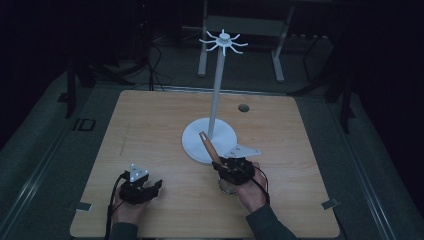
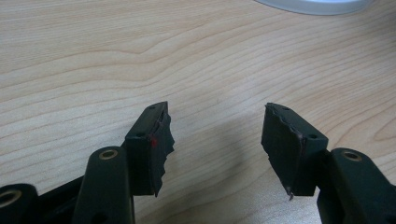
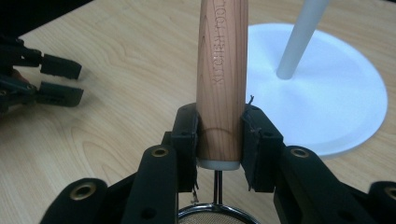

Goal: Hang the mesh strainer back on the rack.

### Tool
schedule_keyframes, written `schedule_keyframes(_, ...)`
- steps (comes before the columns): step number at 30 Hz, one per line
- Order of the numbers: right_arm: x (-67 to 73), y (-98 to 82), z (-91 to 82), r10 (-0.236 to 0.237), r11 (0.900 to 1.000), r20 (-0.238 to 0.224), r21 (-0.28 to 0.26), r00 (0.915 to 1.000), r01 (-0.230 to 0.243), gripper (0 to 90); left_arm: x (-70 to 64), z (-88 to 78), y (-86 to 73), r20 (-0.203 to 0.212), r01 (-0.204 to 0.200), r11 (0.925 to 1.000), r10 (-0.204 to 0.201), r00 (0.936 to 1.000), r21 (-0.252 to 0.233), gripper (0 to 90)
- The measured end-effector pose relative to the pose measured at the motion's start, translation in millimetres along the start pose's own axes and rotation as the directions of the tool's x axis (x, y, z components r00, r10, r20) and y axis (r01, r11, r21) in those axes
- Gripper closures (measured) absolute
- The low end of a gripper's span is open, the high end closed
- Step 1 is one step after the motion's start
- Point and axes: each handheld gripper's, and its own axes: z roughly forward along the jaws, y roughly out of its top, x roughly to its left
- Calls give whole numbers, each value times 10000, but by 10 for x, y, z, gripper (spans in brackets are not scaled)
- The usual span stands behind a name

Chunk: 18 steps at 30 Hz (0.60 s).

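Note:
A wooden handle (image 3: 222, 60) stamped with lettering belongs to a small mesh strainer (image 3: 215, 215). My right gripper (image 3: 219, 135) is shut on the handle's lower end. In the high view the handle (image 1: 207, 145) slants up and away from the right gripper (image 1: 221, 162), over the round base (image 1: 195, 145) of a white stand. The stand's thin pole (image 1: 216, 85) rises to a ring of hooks (image 1: 223, 41). My left gripper (image 2: 217, 135) stands open over bare wood with nothing between its jaws. It rests at the table's front left (image 1: 155, 185).
The wooden table (image 1: 150, 120) has a small dark hole (image 1: 243, 107) at the back right. Tape tabs mark the front corners (image 1: 330, 203). A table frame and cables stand on the dark floor beyond the far edge.

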Motion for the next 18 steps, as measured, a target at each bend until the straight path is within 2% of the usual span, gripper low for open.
schedule_keyframes(18,-35,137,-111,39,9952,144,-981,9999,-25,691,0,-1,0,3,-28,10000,28,10000,20,422)
